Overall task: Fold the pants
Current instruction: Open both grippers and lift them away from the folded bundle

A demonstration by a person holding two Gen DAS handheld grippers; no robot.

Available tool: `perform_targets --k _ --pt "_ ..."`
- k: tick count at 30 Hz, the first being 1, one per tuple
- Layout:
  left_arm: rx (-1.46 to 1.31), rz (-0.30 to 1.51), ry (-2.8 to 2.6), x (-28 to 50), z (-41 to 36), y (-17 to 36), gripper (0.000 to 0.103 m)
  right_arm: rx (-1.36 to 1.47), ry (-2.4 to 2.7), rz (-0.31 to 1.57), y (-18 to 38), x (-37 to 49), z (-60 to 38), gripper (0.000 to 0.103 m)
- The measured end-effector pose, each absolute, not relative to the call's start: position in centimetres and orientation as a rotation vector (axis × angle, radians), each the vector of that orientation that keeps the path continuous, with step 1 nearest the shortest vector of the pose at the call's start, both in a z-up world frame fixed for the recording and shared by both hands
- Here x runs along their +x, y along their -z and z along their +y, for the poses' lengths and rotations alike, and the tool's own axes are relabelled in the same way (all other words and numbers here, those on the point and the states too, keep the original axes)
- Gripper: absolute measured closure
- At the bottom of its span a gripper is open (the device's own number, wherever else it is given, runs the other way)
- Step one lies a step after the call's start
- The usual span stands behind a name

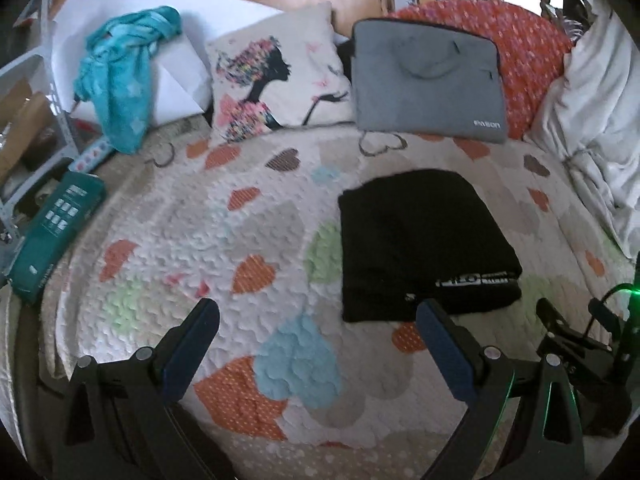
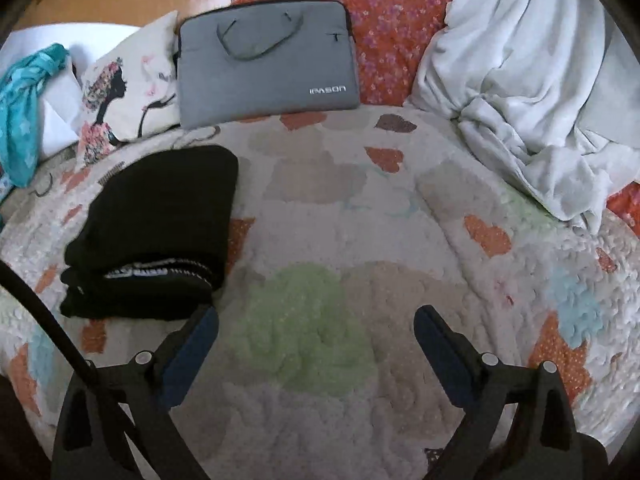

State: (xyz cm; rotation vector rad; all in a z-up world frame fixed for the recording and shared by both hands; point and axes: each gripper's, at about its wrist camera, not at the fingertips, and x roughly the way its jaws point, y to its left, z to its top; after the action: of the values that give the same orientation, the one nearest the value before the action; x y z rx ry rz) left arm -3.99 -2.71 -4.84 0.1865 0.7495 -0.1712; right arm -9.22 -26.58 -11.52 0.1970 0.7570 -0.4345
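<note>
The black pants [image 1: 424,244] lie folded into a compact stack on the heart-patterned quilt [image 1: 248,240], a white printed waistband showing at the near edge. In the right wrist view the same folded pants [image 2: 156,228] sit at the left. My left gripper [image 1: 318,312] is open over bare quilt, its right finger just in front of the stack's near edge. My right gripper [image 2: 316,320] is open too, nothing between its fingers, with the stack just beyond its left finger. The right gripper's body [image 1: 576,344] shows at the left wrist view's lower right.
A grey laptop bag [image 2: 266,64] leans against a red floral cushion [image 2: 394,36] at the back, beside a printed pillow [image 1: 276,80]. Crumpled white bedding [image 2: 532,96] fills the right side. A teal cloth [image 1: 120,76] and a green box [image 1: 52,236] lie at the left.
</note>
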Motion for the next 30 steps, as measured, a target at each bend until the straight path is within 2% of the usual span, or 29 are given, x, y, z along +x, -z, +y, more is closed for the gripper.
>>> perform_targets --k 30 --pt "0.146 0.817 0.214 -3.1 -2.5 6.0 0.004 0.187 0.403 0.849 13.5 -8.1 -25.8 0.003"
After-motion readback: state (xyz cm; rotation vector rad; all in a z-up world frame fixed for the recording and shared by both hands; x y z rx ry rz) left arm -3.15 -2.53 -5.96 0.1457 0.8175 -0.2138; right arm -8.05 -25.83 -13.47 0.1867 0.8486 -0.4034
